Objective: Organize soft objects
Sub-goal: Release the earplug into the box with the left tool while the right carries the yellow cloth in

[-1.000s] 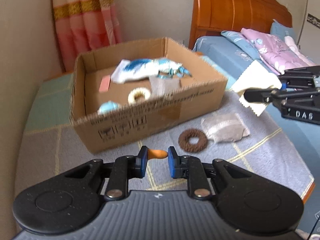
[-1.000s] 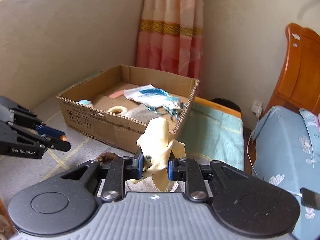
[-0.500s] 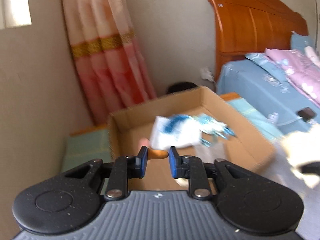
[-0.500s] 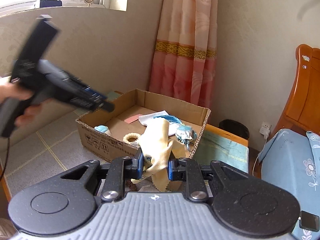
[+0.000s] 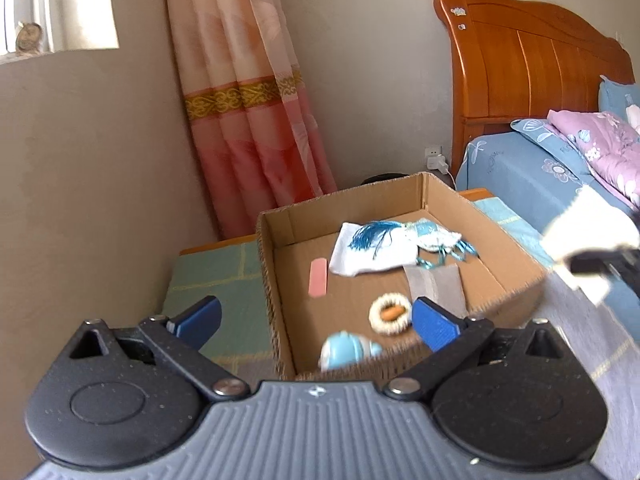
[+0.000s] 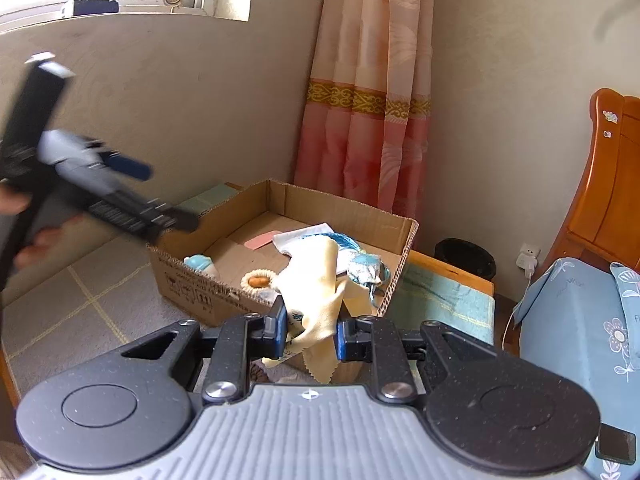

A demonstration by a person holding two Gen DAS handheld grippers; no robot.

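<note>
My left gripper (image 5: pixel 316 318) hovers over the near end of the cardboard box (image 5: pixel 440 200), its jaws opening wide with nothing between them. A small orange piece (image 5: pixel 390 313) lies in the hole of a cream ring (image 5: pixel 396 326) on the box floor below. In the right wrist view my right gripper (image 6: pixel 311 334) is shut on a pale yellow cloth (image 6: pixel 320 292), held just in front of the box (image 6: pixel 192 284). The left gripper (image 6: pixel 160 196) shows there too, above the box's left corner. The yellow cloth (image 5: pixel 588 236) also appears blurred at the right edge of the left wrist view.
The box also holds a white pouch with blue tassels (image 5: pixel 372 248), a pink strip (image 5: pixel 318 278), a grey cloth (image 5: pixel 436 284) and a light-blue round thing (image 5: pixel 346 354). A curtain (image 6: pixel 360 120) and a black bin (image 6: pixel 466 258) stand behind; a bed (image 5: pixel 520 184) lies to the right.
My left gripper rose over the box and opened, and the orange piece it held now lies inside the cream ring. The right gripper lifted slightly, the cloth still in it.
</note>
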